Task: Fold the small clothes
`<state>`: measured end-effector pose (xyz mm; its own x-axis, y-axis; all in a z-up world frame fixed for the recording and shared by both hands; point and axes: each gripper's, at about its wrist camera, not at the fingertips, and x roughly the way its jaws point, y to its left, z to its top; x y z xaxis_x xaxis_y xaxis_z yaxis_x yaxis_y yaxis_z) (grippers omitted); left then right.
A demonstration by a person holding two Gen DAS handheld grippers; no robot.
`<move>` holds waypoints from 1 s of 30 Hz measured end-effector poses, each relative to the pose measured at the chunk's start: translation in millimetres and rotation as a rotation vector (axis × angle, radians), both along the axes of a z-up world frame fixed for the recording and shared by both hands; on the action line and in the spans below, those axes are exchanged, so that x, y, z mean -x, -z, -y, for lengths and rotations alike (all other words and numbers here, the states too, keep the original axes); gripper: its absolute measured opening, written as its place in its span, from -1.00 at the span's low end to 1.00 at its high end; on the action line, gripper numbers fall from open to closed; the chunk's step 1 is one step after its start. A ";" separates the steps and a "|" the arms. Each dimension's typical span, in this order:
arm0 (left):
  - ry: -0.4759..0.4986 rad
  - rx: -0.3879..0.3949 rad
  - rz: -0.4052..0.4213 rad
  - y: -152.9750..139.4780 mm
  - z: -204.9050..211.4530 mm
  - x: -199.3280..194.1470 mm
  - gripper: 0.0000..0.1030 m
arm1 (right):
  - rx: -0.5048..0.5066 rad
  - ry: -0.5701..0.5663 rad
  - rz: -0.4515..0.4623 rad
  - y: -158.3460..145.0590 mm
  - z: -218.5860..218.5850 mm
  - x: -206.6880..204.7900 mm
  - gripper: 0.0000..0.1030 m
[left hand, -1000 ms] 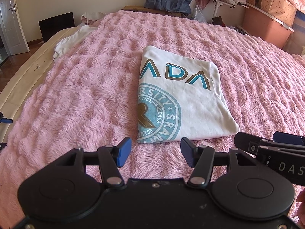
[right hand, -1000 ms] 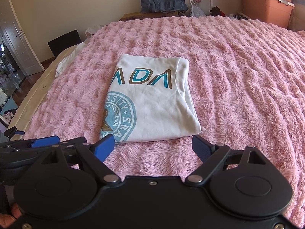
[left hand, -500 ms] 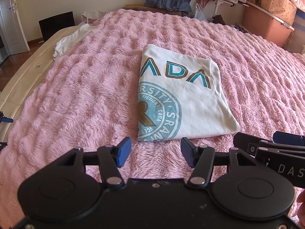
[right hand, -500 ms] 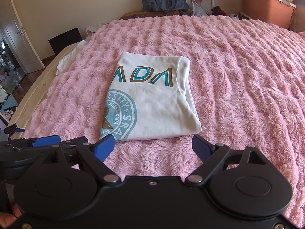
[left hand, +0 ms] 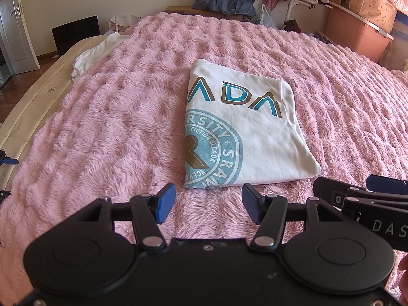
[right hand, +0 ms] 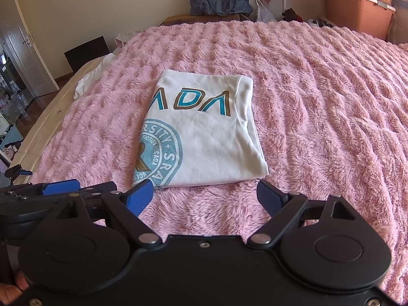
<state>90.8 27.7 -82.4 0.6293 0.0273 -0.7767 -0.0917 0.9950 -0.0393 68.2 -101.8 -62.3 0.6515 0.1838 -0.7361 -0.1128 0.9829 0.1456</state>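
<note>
Left wrist view shows your left gripper [left hand: 208, 205] released and empty, hanging just short of the near edge of the shirt [left hand: 244, 137]. That shirt lies folded into a tidy rectangle mid-blanket [left hand: 114, 127], so you've likely backed off to check the fold. Your right gripper [right hand: 205, 198] is spread wide too, holding nothing. Another white garment [left hand: 91, 56] waits at the blanket's far left edge.

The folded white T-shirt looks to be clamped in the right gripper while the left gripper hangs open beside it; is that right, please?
Not quite: the right gripper is open too, short of the folded white T-shirt, which lies free on the pink blanket, as the right wrist view shows. The left gripper is indeed open.
</note>
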 end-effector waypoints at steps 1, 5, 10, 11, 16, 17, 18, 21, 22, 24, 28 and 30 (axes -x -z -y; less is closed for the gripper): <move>0.001 0.000 -0.001 0.1 0.3 0.0 0.18 | 0.000 0.000 0.000 0.1 -0.1 -0.1 0.74; 0.002 -0.001 -0.002 0.2 0.8 -0.1 0.18 | 0.002 0.000 0.000 -0.5 0.0 0.5 0.74; 0.003 -0.005 -0.003 0.2 1.0 0.1 0.18 | 0.001 0.000 0.000 -0.1 -0.1 0.0 0.74; 0.003 -0.005 -0.004 0.2 1.5 -0.2 0.18 | 0.001 0.000 -0.001 -0.2 0.1 0.4 0.74; 0.003 -0.007 -0.002 -0.1 1.3 0.0 0.18 | 0.001 0.001 -0.001 -0.7 1.0 0.8 0.74; 0.003 -0.007 -0.003 -0.2 1.3 0.0 0.18 | 0.001 0.000 -0.001 -0.5 0.8 0.4 0.74; 0.003 -0.006 -0.003 -0.3 1.0 0.0 0.18 | 0.000 0.000 -0.002 -0.7 0.9 0.7 0.74; 0.003 -0.009 -0.002 -0.3 0.9 -0.2 0.18 | 0.001 0.001 -0.001 -1.1 0.7 1.0 0.74; 0.003 -0.010 -0.003 -0.5 0.7 -0.5 0.18 | 0.002 0.000 -0.001 -1.2 0.7 0.9 0.74; 0.002 -0.010 -0.003 -0.5 0.7 -0.5 0.19 | 0.002 0.000 -0.001 -1.2 0.6 1.0 0.74; 0.000 -0.017 -0.005 -0.7 0.5 -0.3 0.19 | 0.002 0.000 -0.002 -1.2 0.1 0.9 0.74; 0.000 -0.017 -0.006 -0.7 0.1 -0.5 0.19 | 0.002 -0.001 -0.001 -1.3 0.0 1.0 0.74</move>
<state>91.2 27.6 -81.7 0.6244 0.0405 -0.7801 -0.0919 0.9955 -0.0218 67.2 -101.9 -61.0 0.6504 0.1827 -0.7373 -0.1131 0.9831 0.1439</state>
